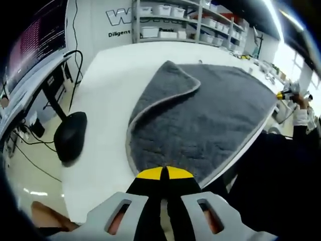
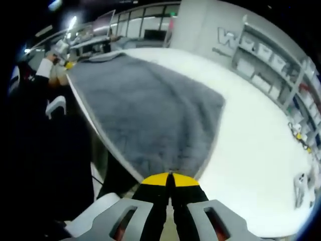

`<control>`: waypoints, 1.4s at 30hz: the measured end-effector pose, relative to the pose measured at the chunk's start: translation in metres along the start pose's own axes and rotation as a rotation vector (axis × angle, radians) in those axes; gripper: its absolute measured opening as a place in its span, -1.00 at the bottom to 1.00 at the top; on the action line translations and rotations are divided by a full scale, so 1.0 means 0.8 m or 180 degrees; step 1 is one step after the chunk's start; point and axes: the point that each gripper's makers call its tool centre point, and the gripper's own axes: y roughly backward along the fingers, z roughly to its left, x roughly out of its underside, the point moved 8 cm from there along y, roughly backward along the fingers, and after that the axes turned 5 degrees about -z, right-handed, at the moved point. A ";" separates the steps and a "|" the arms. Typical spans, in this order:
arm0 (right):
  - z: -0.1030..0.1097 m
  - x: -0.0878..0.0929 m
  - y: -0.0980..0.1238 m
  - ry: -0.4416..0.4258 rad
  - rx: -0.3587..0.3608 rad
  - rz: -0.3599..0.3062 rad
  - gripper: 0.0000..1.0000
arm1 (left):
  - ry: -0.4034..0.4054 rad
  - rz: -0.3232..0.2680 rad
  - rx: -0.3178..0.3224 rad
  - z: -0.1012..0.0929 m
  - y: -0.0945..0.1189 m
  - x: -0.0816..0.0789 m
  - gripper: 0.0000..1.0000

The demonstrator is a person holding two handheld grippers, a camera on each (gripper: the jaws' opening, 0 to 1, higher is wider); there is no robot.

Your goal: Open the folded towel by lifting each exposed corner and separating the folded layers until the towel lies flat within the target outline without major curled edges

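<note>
— What was hard to see?
— The towel's (image 1: 200, 120) gripped corners, hidden under the yellow tips.
— And the jaws?
— The left gripper (image 1: 164, 173) and right gripper (image 2: 170, 179) were clenched on the towel's edge; it lay ahead on the white table (image 1: 110, 100).

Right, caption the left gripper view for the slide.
Left gripper pinching the near edge of a grey towel on a white table, one far corner folded over.

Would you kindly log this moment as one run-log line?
left gripper: shut on towel edge | right gripper: shut on towel corner | towel: spread on table, one corner folded over | step: unfolding unfinished
</note>
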 end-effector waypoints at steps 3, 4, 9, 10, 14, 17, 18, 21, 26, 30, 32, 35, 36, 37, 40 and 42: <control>0.000 0.001 0.001 -0.0021 -0.0012 -0.0009 -1.00 | 0.0056 -0.0006 0.0010 0.003 0.000 0.001 -0.99; 0.000 0.001 0.001 -0.0032 -0.0016 -0.0014 -1.00 | 0.0064 -0.0013 0.0016 0.003 0.001 0.002 -0.99; 0.004 0.001 0.005 0.0011 -0.0108 -0.0002 -1.00 | 0.0049 0.0023 -0.0025 0.008 0.005 0.001 -0.99; 0.004 0.001 0.006 0.0049 -0.0110 -0.0001 -1.00 | 0.0044 0.0005 -0.0083 0.010 0.006 0.000 -0.99; -0.011 -0.011 0.008 -0.0010 0.0101 -0.0238 -1.00 | 0.0208 -0.0229 -0.0152 0.015 0.009 -0.012 -0.99; -0.019 -0.018 0.009 -0.0110 0.0172 -0.0387 -1.00 | 0.0180 -0.0317 -0.0128 0.013 0.011 -0.018 -0.99; -0.020 -0.021 0.009 -0.0114 0.0185 -0.0462 -1.00 | 0.0163 -0.0324 -0.0115 0.012 0.010 -0.020 -0.99; -0.027 -0.033 0.008 -0.0148 0.0292 -0.0708 -1.00 | 0.0060 -0.0479 -0.0117 0.011 0.009 -0.030 -0.97; -0.042 -0.046 0.003 -0.0219 0.0478 -0.0986 -1.00 | 0.0015 -0.0568 -0.0181 0.014 0.005 -0.037 -0.80; -0.057 -0.058 -0.001 -0.0186 0.0583 -0.1144 -1.00 | -0.0021 -0.0622 -0.0142 0.009 0.005 -0.042 -0.78; -0.061 -0.061 -0.004 -0.0172 0.0599 -0.1162 -1.00 | -0.0057 -0.0671 -0.0121 0.004 0.006 -0.047 -0.76; -0.070 -0.065 -0.011 -0.0164 0.0572 -0.1210 -0.98 | -0.0142 -0.0696 -0.0072 -0.003 0.007 -0.051 -0.71; -0.076 -0.067 -0.014 -0.0196 0.0559 -0.1233 -0.97 | -0.0185 -0.0726 -0.0041 -0.006 0.008 -0.053 -0.69; -0.079 -0.068 -0.016 -0.0208 0.0560 -0.1233 -0.94 | -0.0206 -0.0745 -0.0020 -0.007 0.009 -0.054 -0.67; -0.087 -0.071 -0.019 -0.0157 0.0601 -0.1200 -0.81 | -0.0259 -0.0783 -0.0013 -0.008 0.009 -0.055 -0.55; -0.092 -0.076 -0.018 -0.0160 0.0624 -0.1235 -0.79 | -0.0267 -0.0852 0.0003 -0.007 0.011 -0.058 -0.47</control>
